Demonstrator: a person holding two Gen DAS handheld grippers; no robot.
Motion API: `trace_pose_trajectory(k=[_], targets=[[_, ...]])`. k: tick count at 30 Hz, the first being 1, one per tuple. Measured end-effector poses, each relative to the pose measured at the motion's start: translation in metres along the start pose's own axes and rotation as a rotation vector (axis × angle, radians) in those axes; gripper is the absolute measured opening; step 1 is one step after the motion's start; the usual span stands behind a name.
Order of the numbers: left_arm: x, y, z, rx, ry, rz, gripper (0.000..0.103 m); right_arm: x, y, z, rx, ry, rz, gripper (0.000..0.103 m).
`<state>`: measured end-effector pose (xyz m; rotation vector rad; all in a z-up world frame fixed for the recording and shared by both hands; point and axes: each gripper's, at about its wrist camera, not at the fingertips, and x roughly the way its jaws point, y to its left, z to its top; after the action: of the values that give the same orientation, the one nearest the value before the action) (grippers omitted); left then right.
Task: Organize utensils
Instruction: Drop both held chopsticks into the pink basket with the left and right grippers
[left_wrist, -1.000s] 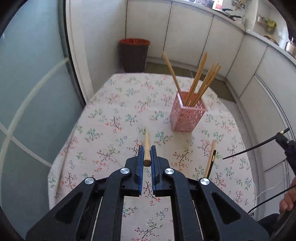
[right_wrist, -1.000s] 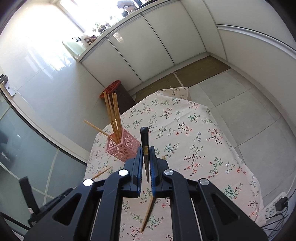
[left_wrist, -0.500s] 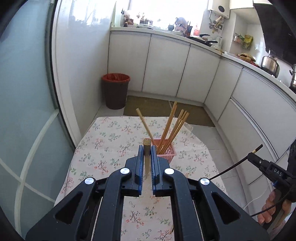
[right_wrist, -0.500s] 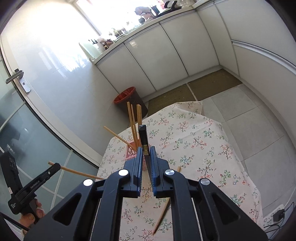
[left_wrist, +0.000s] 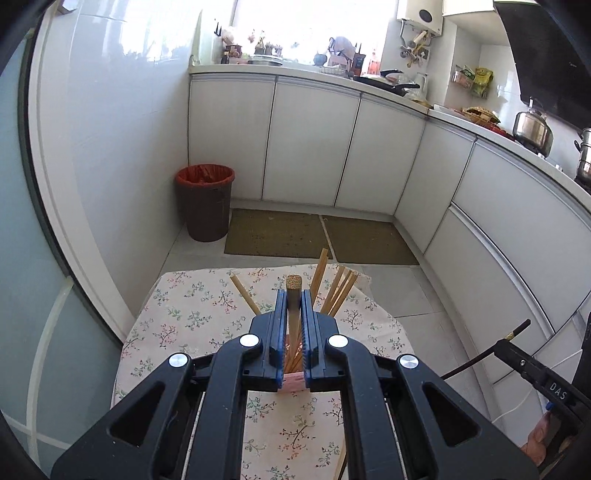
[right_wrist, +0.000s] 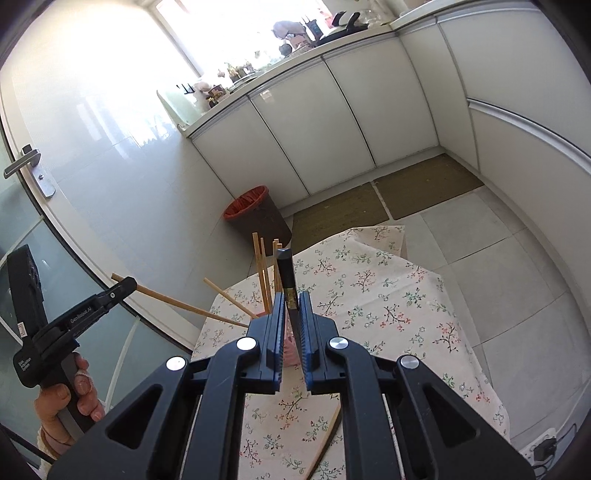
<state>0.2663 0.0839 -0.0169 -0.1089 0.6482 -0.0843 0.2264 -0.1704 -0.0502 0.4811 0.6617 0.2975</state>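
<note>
we see a floral tablecloth in a white-cabinet kitchen; our left gripper clenches a bamboo chopstick, right gripper a black chopstick.

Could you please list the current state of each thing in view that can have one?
left gripper: shut on wooden chopstick, lifted.
right gripper: shut on black chopstick, lifted.
pink holder: upright on table, chopsticks standing inside.
loose chopstick: lying on table.
bin: open, lined.

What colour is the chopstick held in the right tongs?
Black, with a thin gold band near the grip; the chopstick shows best in the right wrist view.
</note>
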Motion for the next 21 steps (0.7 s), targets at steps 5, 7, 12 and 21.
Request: trace_pose_trajectory(k=[5,7,12,21], targets=[[0.02,0.011,-0.005,-0.061,0.06,-0.053,0.015,0.005,0.014,0.009,-0.017,-0.019,0.014,0.009],[0.012,0.017,-0.002,-0.106,0.018,-0.073,0.021,0.008,0.023,0.014,-0.029,-0.036,0.02,0.009],[-0.018,0.04,0.012,-0.262,-0.098,-0.108,0.026,0.021,0.047,0.03,-0.052,-0.069,0.034,0.009],[-0.025,0.083,0.007,-0.423,-0.152,-0.102,0.03,0.054,0.093,0.043,-0.14,-0.089,0.012,0.009]])
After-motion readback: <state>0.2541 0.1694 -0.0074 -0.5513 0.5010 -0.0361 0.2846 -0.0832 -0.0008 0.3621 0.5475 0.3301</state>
